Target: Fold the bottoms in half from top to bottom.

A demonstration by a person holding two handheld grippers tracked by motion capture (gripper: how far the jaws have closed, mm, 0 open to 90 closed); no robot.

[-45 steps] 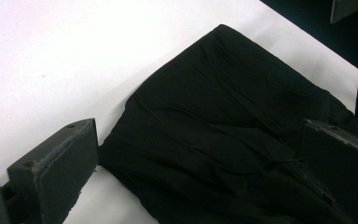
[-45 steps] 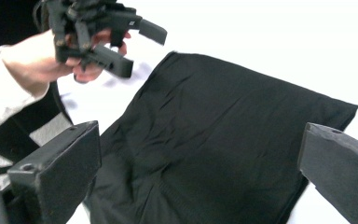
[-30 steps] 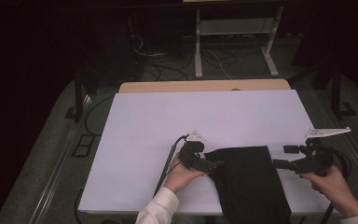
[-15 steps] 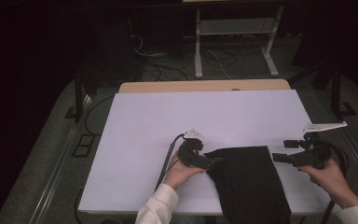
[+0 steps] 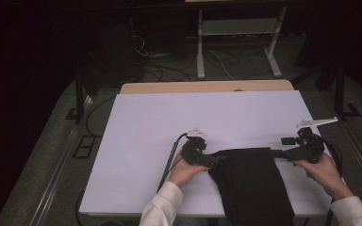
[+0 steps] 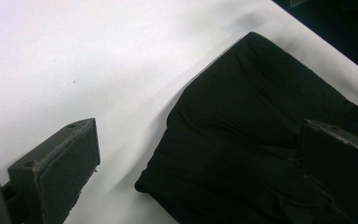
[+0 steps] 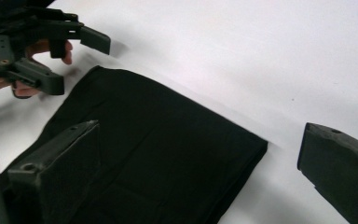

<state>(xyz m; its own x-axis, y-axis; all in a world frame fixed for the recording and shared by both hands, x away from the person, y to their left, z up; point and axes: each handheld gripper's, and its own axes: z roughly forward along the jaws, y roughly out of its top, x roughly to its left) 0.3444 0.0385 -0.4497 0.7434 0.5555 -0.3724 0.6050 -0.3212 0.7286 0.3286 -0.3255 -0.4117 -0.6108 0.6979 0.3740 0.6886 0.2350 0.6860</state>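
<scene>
A folded black cloth (image 5: 252, 183) lies on the white table cover (image 5: 207, 117) at the front right, its near end hanging over the front edge. My left gripper (image 5: 215, 161) sits at the cloth's far left corner. In the left gripper view, the left gripper (image 6: 199, 135) is open, one jaw over the bare cover and the other over the cloth (image 6: 261, 140). My right gripper (image 5: 283, 147) is at the cloth's far right corner. Seen in its own view, the right gripper (image 7: 200, 137) is open and straddles that corner of the cloth (image 7: 158, 154). Beyond it the left gripper (image 7: 60, 51) also shows open.
A wooden table edge (image 5: 207, 86) shows behind the white cover. On the floor beyond are cables (image 5: 226, 59) and a metal stand (image 5: 235, 42). Dark frame posts (image 5: 79, 94) flank the table. The cover's left and far parts are bare.
Both grippers have shifted slightly away from the person, the right one more. The cloth lies as before.
</scene>
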